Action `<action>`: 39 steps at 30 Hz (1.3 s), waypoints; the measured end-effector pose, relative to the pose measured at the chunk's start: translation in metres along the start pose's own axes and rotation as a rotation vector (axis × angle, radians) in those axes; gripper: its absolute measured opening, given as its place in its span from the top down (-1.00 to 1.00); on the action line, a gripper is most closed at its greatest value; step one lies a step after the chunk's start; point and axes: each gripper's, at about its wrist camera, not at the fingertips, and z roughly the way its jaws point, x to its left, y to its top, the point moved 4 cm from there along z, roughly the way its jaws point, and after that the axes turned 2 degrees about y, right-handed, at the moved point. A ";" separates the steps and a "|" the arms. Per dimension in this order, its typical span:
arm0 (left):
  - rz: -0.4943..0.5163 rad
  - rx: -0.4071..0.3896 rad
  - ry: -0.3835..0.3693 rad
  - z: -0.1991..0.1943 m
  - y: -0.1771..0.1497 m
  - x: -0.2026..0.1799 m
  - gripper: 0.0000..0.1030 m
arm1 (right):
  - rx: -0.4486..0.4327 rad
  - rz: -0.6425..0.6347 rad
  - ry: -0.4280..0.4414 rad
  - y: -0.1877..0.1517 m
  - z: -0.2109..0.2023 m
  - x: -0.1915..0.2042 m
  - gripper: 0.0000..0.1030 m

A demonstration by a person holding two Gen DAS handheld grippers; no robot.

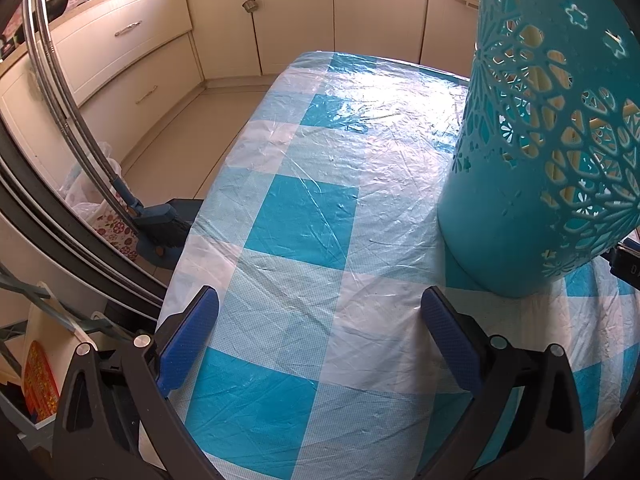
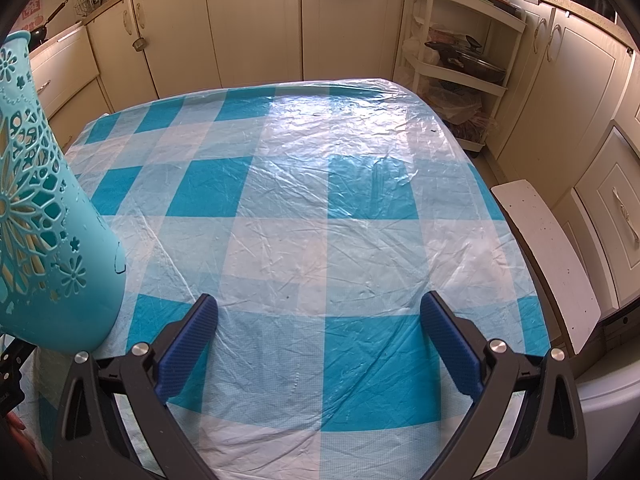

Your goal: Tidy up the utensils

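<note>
Utensils are not seen loose; pale sticks are housed in the teal perforated plastic holder [image 1: 536, 152] near the checked table's [image 2: 320, 240] near edge, between wide-spread, empty left gripper [image 1: 320, 332] and right gripper [image 2: 320, 332]; sorting judged nearly done.

1. Ahead of my claws I note a table [image 2: 320, 208] under a glossy blue-and-white checked cover, with glare at its far end.
2. Beyond it stand cream cabinets [image 2: 252, 20].
3. Far right: white shelf rack [image 2: 460, 76] and white bench [image 2: 548, 256].
4. Left: beige floor [image 1: 208, 128].
</note>
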 end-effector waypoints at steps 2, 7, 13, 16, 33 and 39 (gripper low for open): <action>0.003 -0.002 -0.002 0.000 0.000 -0.001 -0.89 | 0.000 0.000 0.000 0.000 0.000 0.000 -0.87; 0.017 -0.007 -0.015 -0.003 -0.002 -0.005 -0.88 | 0.000 0.000 0.000 0.000 0.000 0.000 -0.88; 0.017 -0.026 -0.090 -0.010 -0.004 -0.005 -0.88 | 0.000 0.000 0.000 0.000 0.000 0.000 -0.88; -0.010 -0.043 -0.148 -0.016 -0.005 -0.002 -0.88 | 0.000 -0.001 0.001 0.000 0.000 0.000 -0.88; -0.117 -0.112 -0.253 -0.029 -0.008 0.027 -0.88 | 0.000 0.000 0.000 -0.001 -0.001 0.000 -0.88; -0.078 -0.111 -0.259 -0.033 -0.009 0.017 -0.88 | 0.000 0.000 0.000 -0.001 0.000 0.000 -0.87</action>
